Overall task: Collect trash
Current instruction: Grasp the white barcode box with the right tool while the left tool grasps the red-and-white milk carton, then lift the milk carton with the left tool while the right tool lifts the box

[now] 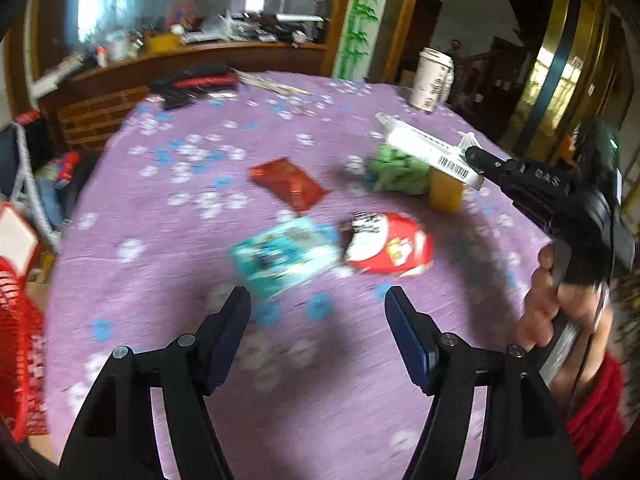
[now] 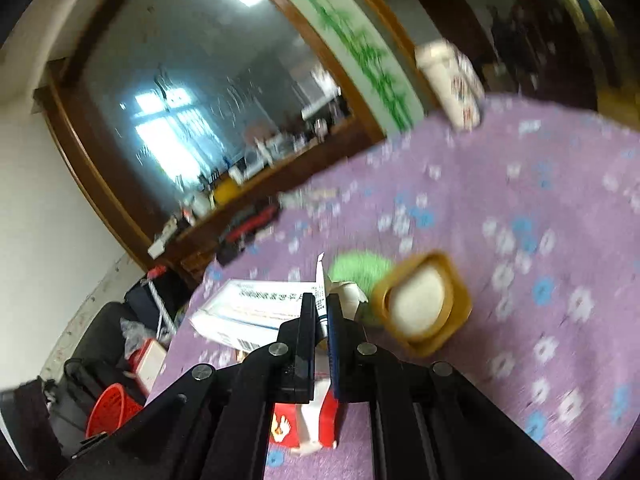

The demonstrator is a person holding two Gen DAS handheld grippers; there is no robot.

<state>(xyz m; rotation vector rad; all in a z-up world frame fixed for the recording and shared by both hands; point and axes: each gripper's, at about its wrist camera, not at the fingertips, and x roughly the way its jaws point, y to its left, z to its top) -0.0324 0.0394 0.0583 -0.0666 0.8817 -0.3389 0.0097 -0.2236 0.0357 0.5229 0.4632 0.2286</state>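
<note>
A white carton [image 1: 432, 148] with a barcode hangs tilted above the table's right side. Below it sit a crumpled green wrapper [image 1: 396, 172] and yellow cup [image 1: 445, 194]. Nearer lie a dark red packet [image 1: 290, 185], teal pack [image 1: 284, 258] and red-and-white bag [image 1: 390, 249].

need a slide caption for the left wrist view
Open left gripper above teal packet and red-white wrapper on purple floral tablecloth; right gripper holds white carton.

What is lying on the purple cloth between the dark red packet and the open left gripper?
A light blue packet lies between the dark red packet and the left gripper, seen in the left wrist view.
</note>
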